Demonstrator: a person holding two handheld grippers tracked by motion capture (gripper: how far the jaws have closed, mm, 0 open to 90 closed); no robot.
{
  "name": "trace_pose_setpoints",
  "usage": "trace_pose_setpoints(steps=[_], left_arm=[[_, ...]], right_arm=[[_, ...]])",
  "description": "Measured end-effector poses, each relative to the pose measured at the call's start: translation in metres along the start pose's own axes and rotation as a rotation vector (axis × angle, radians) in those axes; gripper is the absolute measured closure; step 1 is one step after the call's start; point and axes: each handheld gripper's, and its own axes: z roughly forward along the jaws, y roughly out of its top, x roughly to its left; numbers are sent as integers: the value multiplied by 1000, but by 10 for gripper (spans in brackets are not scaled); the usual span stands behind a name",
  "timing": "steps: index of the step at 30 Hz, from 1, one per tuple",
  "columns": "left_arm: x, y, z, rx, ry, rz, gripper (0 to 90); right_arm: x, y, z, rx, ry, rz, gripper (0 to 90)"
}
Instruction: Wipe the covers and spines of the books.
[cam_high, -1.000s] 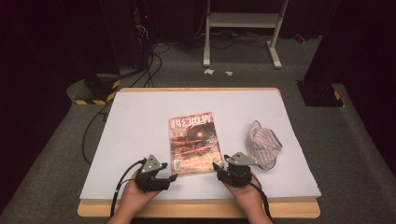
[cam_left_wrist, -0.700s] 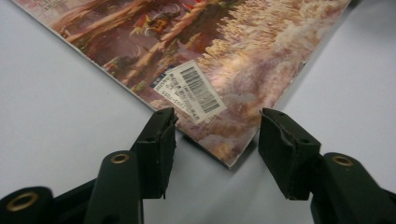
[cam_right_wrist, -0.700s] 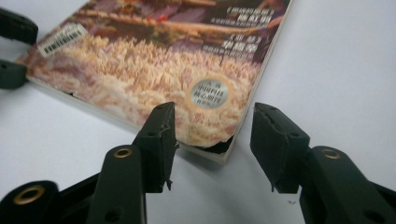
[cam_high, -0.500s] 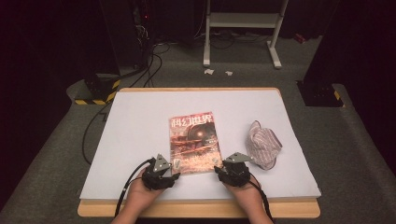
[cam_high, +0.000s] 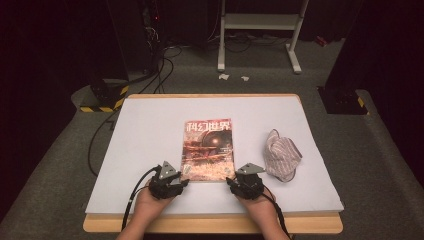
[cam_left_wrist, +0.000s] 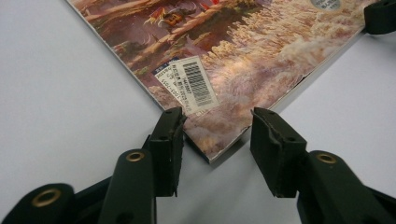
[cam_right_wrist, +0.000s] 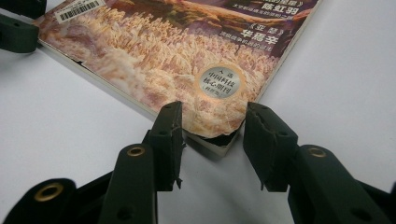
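- Left hand-held gripper (cam_left_wrist: 217, 128): jaws about half open, straddling the magazine's (cam_left_wrist: 224, 60) near-left corner. They've just been closing in. One jaw touches, or nearly touches, the spine edge by the barcode sticker (cam_left_wrist: 187, 84); the other stands just clear of the bottom edge. No clamp visible.
- Right hand-held gripper (cam_right_wrist: 212, 121): jaws partly open around the magazine's near-right corner, narrowed a little just now. The cover curls up at that corner between the jaws; can't tell whether the pads press on it. Round silver seal (cam_right_wrist: 219, 83) sits just beyond the jaws.
- Gripper views give corner detail: barcode, seal, curled cover, page edges. Each also catches the other gripper's jaw tip at the magazine's far corner.
- High view gives the layout instead: left hand-held gripper (cam_high: 172, 181) and right hand-held gripper (cam_high: 240, 182) at the magazine's (cam_high: 208, 148) two near corners, hands behind them.
- Magazine lies flat, cover up, mid-worktop (cam_high: 150, 130), white surface.
- Striped cloth pouch (cam_high: 281, 155) is right of the magazine, near but not touching.
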Motion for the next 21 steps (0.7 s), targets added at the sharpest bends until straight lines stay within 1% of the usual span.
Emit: trace_pose_setpoints(steps=[1, 3, 4, 6, 8, 10, 12, 14, 16, 18, 19, 20, 21], left_arm=[[-1, 0, 0, -4, -6, -3, 554], [-3, -1, 0, -5, -11, 11, 561], [-4, -1, 0, -5, -9, 20, 561], [-3, -1, -1, -16, -13, 21, 559], [-1, -1, -6, -36, 8, 24, 512], [4, -2, -15, -73, 22, 13, 480], [11, -3, -29, -125, 26, -4, 454], [21, -6, -44, -178, 31, -21, 439], [34, -7, -58, -196, 55, -21, 415], [49, -10, -71, -197, 89, -42, 377], [56, -12, -77, -211, 111, -62, 376], [63, -15, -82, -225, 123, -85, 376], [69, -18, -87, -236, 125, -111, 375]], right_arm=[[0, 0, 0, 1, -2, 1, 574], [-2, 0, -1, 1, -13, 2, 579], [-3, 0, -1, 1, -13, 10, 580], [-5, 0, -1, 0, -8, 14, 574], [-4, -1, -3, -10, -8, 4, 534], [-3, 0, -5, -45, -9, -8, 475], [-4, 0, -9, -80, -11, -6, 428], [-5, 0, -14, -117, -20, -3, 415], [-8, 0, -21, -157, -32, 8, 410], [-15, 1, -30, -191, -56, 18, 405], [-18, 2, -36, -208, -71, 22, 404], [-23, 3, -41, -222, -86, 29, 404], [-27, 3, -46, -234, -102, 38, 403]])
